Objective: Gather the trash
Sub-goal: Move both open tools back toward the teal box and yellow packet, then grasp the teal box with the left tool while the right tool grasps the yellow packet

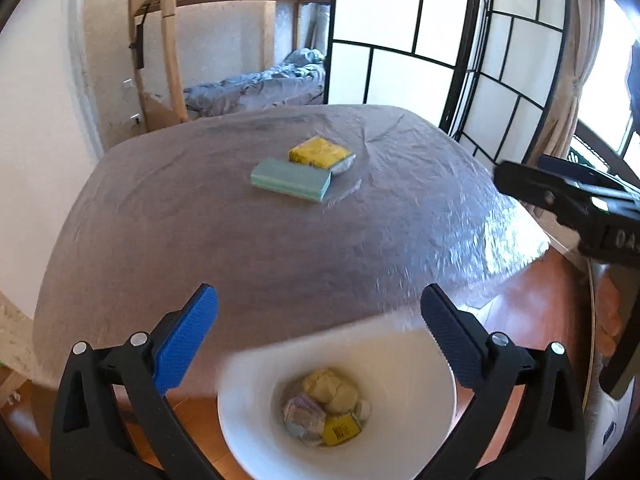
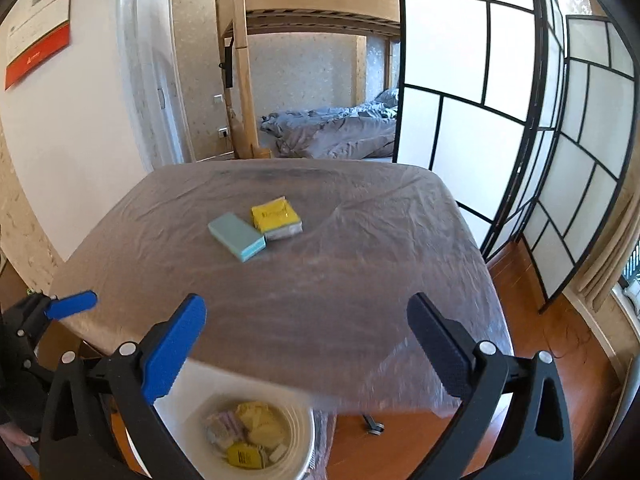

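A white bin (image 1: pixel 404 364) stands on the floor below the table's near edge, with crumpled paper and a yellow wrapper (image 1: pixel 340 431) inside; it also shows in the right wrist view (image 2: pixel 296 416). On the table lie a pale green pack (image 1: pixel 291 179) (image 2: pixel 237 236) and a yellow pack (image 1: pixel 320 153) (image 2: pixel 276 216), side by side. My left gripper (image 1: pixel 320 336) is open and empty above the bin. My right gripper (image 2: pixel 306 340) is open and empty over the table's near edge.
The table (image 1: pixel 240 248) wears a wrinkled clear plastic cover. A bunk bed (image 2: pixel 332 128) stands behind it, a folding screen (image 2: pixel 480 100) to the right, a white wall to the left. The other gripper shows at the right edge (image 1: pixel 568 204) and at the left edge (image 2: pixel 60 308).
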The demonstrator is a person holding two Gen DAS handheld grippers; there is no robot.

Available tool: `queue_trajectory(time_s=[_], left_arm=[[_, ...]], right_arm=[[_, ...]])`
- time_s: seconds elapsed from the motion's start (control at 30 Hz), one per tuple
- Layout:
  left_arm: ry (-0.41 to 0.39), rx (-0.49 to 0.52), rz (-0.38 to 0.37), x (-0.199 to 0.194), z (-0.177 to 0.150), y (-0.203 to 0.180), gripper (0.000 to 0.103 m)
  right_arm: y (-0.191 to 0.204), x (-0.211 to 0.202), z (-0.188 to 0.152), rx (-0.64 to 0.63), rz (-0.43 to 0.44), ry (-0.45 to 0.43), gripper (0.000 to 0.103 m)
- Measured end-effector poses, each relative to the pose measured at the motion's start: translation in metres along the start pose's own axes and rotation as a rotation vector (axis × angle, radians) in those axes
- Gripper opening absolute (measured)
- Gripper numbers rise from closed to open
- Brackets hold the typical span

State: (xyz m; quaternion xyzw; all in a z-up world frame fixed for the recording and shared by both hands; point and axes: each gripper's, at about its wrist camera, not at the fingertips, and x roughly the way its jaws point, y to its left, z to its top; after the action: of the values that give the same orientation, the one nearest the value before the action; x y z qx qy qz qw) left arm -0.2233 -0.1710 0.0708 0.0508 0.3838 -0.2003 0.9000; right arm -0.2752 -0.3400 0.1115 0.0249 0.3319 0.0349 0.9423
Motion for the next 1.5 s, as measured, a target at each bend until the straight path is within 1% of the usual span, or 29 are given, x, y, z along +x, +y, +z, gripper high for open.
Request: queue_trajectory(time_s=[0.07,0.13,0.23,0.33,0.4,0.47,0.57,0.7,0.77,0.87,0.93,1.0,1.07,1.17,1.2,1.37,1.5], left_arm=[[-0.004,0.017,0.016,0.011,0.012,0.006,0.102],[0.005,0.026,0.014,0.024,0.020,0.013,0.102],[0.019,0.038,-0.031,0.046,0.035,0.023,0.102],[0.041,0.066,-0.034,0.069,0.048,0.028,0.102],[0.054,0.070,-0.056,0.084,0.054,0.032,0.102],[0.089,0.080,-0.048,0.103,0.059,0.036,0.101],[0.108,0.084,-0.071,0.117,0.064,0.038,0.101],[0.128,0.093,-0.095,0.132,0.069,0.038,0.101],[0.138,0.086,-0.110,0.141,0.072,0.040,0.101],[0.150,0.084,-0.118,0.147,0.076,0.041,0.101],[0.154,0.091,-0.117,0.152,0.077,0.040,0.101],[0.158,0.097,-0.115,0.155,0.079,0.040,0.101],[0.162,0.099,-0.113,0.157,0.080,0.040,0.095],[0.162,0.108,-0.111,0.154,0.079,0.038,0.094],[0.163,0.111,-0.109,0.155,0.079,0.039,0.094],[0.148,0.135,-0.084,0.153,0.079,0.036,0.093],[0.144,0.121,-0.071,0.150,0.077,0.034,0.093]], right_arm=[[-0.002,0.011,0.013,0.010,0.032,-0.017,0.099],[-0.001,0.031,0.029,0.009,0.058,0.002,0.099],[0.007,0.063,0.047,-0.013,0.039,0.028,0.099],[0.015,0.097,0.061,-0.029,0.027,0.067,0.097],[0.021,0.122,0.068,-0.048,0.031,0.098,0.093],[0.025,0.142,0.071,-0.059,0.034,0.129,0.089],[0.031,0.176,0.072,-0.074,0.044,0.192,0.082],[0.034,0.203,0.075,-0.098,0.062,0.237,0.081],[0.034,0.217,0.077,-0.117,0.086,0.257,0.081],[0.033,0.227,0.074,-0.133,0.101,0.278,0.081],[0.032,0.236,0.074,-0.134,0.123,0.302,0.073],[0.032,0.240,0.072,-0.132,0.145,0.312,0.070],[0.032,0.244,0.070,-0.134,0.152,0.318,0.068],[0.034,0.245,0.068,-0.154,0.150,0.312,0.061],[0.034,0.246,0.068,-0.161,0.143,0.309,0.056],[0.025,0.244,0.069,-0.133,0.117,0.284,0.053],[0.015,0.232,0.071,-0.087,0.104,0.245,0.053]])
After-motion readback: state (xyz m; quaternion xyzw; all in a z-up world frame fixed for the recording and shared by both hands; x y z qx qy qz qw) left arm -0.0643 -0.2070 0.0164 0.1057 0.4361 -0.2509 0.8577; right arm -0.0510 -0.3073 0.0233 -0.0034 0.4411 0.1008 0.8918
